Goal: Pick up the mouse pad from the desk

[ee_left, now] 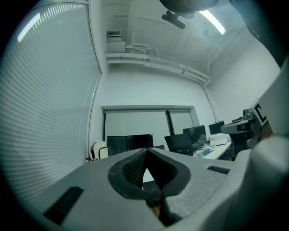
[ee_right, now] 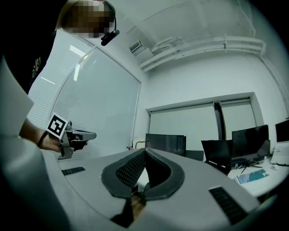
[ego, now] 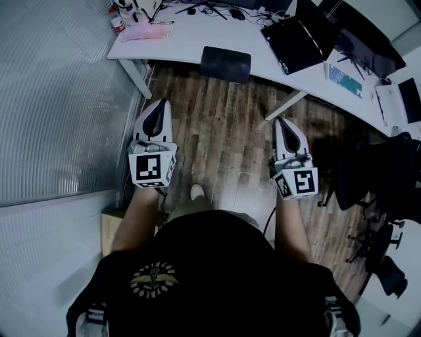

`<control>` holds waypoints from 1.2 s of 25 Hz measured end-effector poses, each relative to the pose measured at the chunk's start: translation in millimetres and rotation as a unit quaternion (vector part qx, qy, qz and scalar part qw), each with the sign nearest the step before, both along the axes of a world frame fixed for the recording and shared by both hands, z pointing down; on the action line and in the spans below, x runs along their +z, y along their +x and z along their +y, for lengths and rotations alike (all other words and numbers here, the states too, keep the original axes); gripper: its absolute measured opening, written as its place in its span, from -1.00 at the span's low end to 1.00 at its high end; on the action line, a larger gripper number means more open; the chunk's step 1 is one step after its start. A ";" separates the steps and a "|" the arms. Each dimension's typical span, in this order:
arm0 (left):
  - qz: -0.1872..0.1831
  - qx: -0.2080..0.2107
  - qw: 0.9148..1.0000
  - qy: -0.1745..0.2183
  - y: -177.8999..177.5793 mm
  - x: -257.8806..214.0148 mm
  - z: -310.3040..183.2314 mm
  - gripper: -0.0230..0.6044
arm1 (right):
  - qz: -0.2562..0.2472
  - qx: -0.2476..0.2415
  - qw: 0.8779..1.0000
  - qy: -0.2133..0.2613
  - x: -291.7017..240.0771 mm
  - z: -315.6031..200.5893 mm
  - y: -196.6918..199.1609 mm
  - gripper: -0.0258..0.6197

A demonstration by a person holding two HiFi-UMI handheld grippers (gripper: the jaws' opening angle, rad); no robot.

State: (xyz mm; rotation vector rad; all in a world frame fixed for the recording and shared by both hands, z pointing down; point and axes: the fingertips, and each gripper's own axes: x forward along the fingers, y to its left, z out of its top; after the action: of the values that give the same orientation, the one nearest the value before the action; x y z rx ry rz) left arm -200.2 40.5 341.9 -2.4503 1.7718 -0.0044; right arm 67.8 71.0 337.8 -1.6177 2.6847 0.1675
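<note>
Black mouse pad (ego: 225,64) on desk (ego: 197,41); shirt emblem (ego: 153,280) perhaps lettered, unreadable.

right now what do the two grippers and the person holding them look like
Both the left gripper and right gripper are pale grey tapered shells with black dimpled pads. Each carries a white cube with black square markers. The person wears a black short-sleeved t-shirt with a gold emblem.

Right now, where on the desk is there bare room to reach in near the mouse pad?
Bare desktop lies between the pink keyboard and the mouse pad, with another strip between mouse pad and black laptop. The back edge with cables is crowded.
</note>
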 end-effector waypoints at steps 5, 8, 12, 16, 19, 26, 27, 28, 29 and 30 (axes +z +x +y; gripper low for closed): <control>0.012 0.007 1.000 0.007 -22.5 -3.6 -22.1 -0.90 | 0.000 0.007 1.000 0.010 -10.0 -11.4 -19.9 -0.92; 0.022 0.013 1.000 0.006 -26.8 -5.2 -31.5 -0.90 | 0.007 0.010 1.000 0.010 -13.4 -13.8 -25.1 -0.92; 0.024 0.022 0.999 0.007 -24.5 -5.8 -43.4 -0.90 | 0.002 0.018 1.000 0.013 -20.8 -21.2 -20.6 -0.92; 0.025 0.028 0.999 0.006 -20.9 -1.3 -50.1 -0.90 | -0.004 0.016 1.000 0.015 -22.6 -30.5 -20.4 -0.92; 0.028 0.026 0.999 0.005 -23.5 0.5 -57.9 -0.90 | -0.009 0.009 1.000 0.015 -23.6 -40.7 -25.3 -0.92; 0.020 0.010 1.000 -0.004 -30.9 6.3 -71.7 -0.90 | -0.029 -0.009 1.000 0.007 -16.9 -64.5 -28.1 -0.92; 0.018 0.009 1.000 -0.006 -31.8 7.8 -75.2 -0.90 | -0.030 -0.010 0.999 0.006 -15.2 -68.4 -28.6 -0.92; 0.016 0.008 1.000 -0.007 -32.2 9.6 -78.8 -0.90 | -0.032 -0.010 0.999 0.006 -12.9 -72.3 -28.6 -0.92; 0.014 0.008 1.000 -0.009 -31.9 11.4 -82.3 -0.90 | -0.035 -0.010 0.999 0.004 -10.2 -75.9 -28.0 -0.92; 0.012 0.009 1.000 -0.010 -30.6 13.3 -85.9 -0.90 | -0.037 -0.009 0.999 0.003 -7.1 -79.4 -26.6 -0.92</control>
State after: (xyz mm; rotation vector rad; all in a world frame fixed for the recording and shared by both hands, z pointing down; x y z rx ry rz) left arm -230.8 -45.4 355.2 -2.4909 1.7670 0.0080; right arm 41.2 -8.4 330.7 -1.5657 2.6397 0.1114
